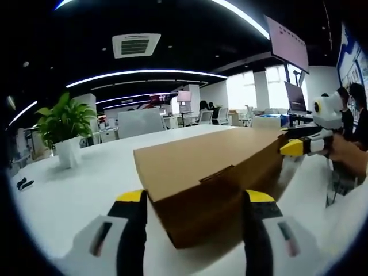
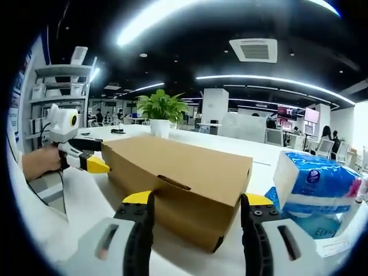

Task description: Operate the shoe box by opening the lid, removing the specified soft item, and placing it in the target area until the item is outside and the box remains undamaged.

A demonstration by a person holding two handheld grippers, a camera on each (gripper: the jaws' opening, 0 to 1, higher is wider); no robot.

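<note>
since the lid is not yet lifted, the shoe box (image 1: 213,172) lies closed on the white table (image 1: 75,195), between the left gripper (image 1: 195,198) and right gripper (image 2: 195,201), both with jaws apart around its end corners. thin cardboard looks light but creasable; i'd take the lid's front edge gently, by the small tab (image 2: 172,183).

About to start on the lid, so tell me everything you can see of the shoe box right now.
The shoe box is plain brown cardboard, long and rectangular, lying flat on the white table. Its lid is closed, with a small tuck tab at the near edge in both views. No dents or tears show. The left gripper and right gripper each point at one end, jaws open astride a corner; contact cannot be confirmed. A blue tissue pack lies beside it, apart.
</note>
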